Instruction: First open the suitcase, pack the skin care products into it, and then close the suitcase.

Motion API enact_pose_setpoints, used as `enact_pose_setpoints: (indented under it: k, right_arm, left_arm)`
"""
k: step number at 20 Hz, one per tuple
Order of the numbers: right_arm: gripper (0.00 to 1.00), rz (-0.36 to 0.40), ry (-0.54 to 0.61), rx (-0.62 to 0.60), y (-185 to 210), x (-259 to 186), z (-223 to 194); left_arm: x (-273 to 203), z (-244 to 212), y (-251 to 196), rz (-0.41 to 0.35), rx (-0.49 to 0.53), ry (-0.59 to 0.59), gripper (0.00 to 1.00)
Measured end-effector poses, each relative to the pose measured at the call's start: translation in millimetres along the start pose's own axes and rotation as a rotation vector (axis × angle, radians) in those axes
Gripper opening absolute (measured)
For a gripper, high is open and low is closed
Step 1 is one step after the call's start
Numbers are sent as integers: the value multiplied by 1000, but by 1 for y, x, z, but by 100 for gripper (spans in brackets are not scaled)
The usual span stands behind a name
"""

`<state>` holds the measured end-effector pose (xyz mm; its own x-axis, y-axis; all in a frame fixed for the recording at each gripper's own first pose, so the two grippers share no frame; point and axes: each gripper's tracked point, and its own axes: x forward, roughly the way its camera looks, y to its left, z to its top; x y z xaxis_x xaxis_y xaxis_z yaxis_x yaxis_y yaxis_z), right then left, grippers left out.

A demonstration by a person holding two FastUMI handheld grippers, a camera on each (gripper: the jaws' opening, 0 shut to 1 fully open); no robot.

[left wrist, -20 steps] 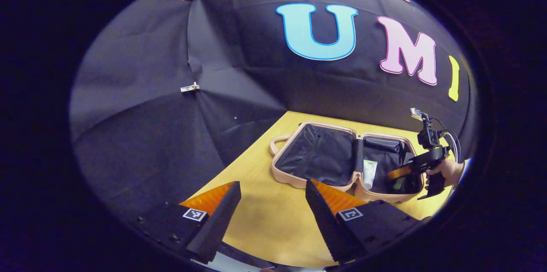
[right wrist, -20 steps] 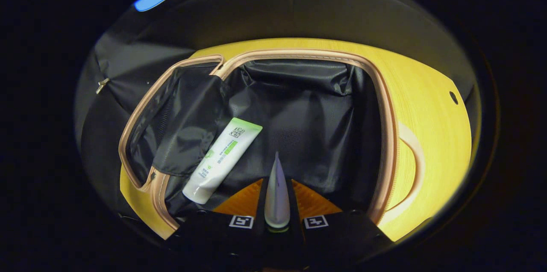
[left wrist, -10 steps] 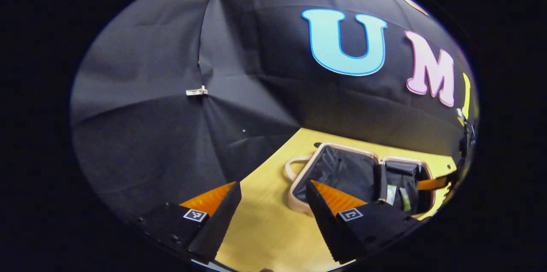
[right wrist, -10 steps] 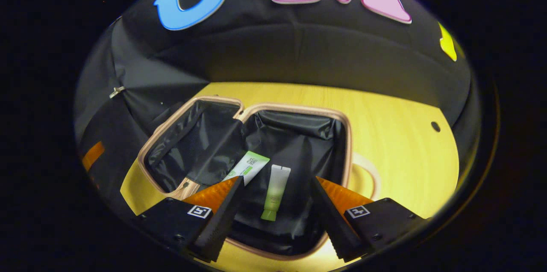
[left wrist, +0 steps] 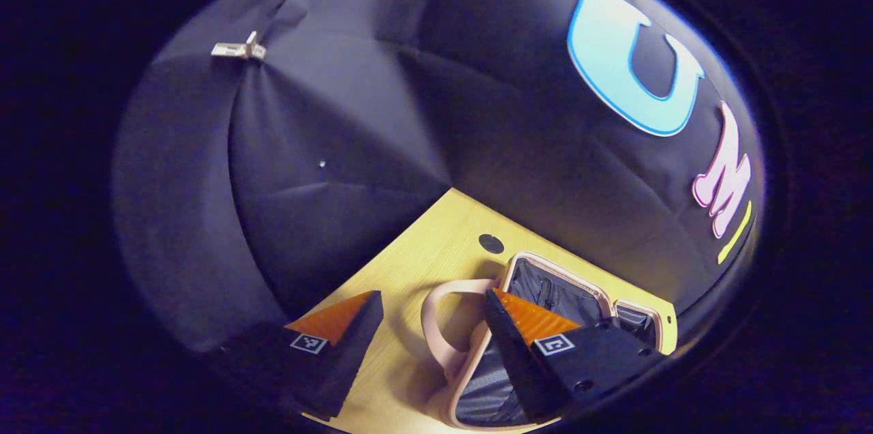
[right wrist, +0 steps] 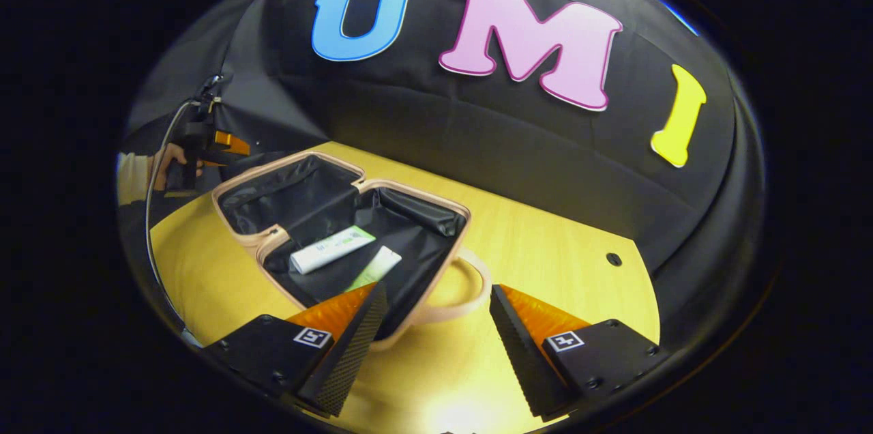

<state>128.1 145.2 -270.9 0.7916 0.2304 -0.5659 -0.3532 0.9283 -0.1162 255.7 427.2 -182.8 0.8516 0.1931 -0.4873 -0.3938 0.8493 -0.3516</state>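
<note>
Over on the yellow wooden tabletop (right wrist: pixel 545 243), the pink hard-shell suitcase with black lining (right wrist: pixel 436 205) lies wide open, both halves flat. Right tongs (right wrist: pixel 436 342) hang above the near edge of the tabletop, spread wide with nothing between them, pointing toward the case's pink loop handle (right wrist: pixel 470 284). Left tongs (left wrist: pixel 431 345) are also gaping and empty, hovering low by the other half's pink loop handle (left wrist: pixel 436 325); the right finger overlaps the rim of the case in that view. In the right gripper view you can see the left tongs farther off at the left edge, held by a hand (right wrist: pixel 167 161) just past the far half of the suitcase.

Inside the nearer half sit two skin care tubes: a white tube with green print (right wrist: pixel 331 250) and, beside it, a pale green tube (right wrist: pixel 375 269).

Compared with a second ago: the right tongs were clamped on the pale green tube down inside the case; now it's let go, lying in the lining, and the tongs have pulled back and up. Left tongs have swung in closer to the suitcase.

Hard to make out: the pale green tube's lower end is hidden behind the right tongs' finger, and in the left gripper view the case's interior is mostly blocked, so the tubes can't be made out there.
</note>
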Motion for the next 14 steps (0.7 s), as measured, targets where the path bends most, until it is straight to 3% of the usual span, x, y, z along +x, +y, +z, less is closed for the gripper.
enact_pose_setpoints:
  k: [2,4,7,9,10,11,14]
  right_arm:
    - [98,-21,33,11,-11,-12,-16]
    - [98,-72,48,34,-28,-20,-26]
    - [98,-97,52,72,-39,-27,-36]
    - [98,-102,66,83,-43,-30,-42]
    - [98,-104,68,87,-46,-30,-43]
    - [97,-104,69,93,-48,-31,-43]
    - [98,-106,30,115,-59,-37,-30]
  left_arm:
    - [18,-5,13,8,-145,69,93]
    - [21,-9,13,-37,-233,123,87]
    - [30,-31,16,-25,-191,187,73]
    - [38,-38,2,-23,-202,202,46]
    - [38,-36,2,-7,-196,188,28]
    - [32,-29,-4,-9,-165,176,17]
    - [3,-5,-22,6,21,135,11]
